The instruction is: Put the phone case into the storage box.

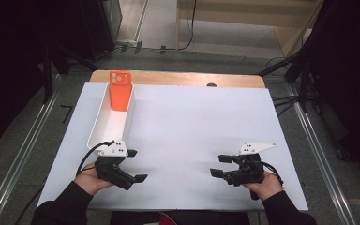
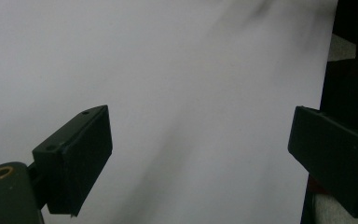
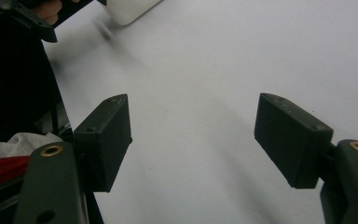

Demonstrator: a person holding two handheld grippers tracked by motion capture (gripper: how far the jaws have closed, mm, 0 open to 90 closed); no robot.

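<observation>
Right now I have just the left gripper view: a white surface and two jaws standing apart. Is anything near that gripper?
Observer: Yes. In the high view a white tray lies just beyond the left gripper, on the left side of the table.
Operator: Anything in it?
Observer: An orange phone case leans at its far end.
Operator: And the other gripper?
Observer: The right gripper is at the near right, jaws open, nothing between them.
</observation>
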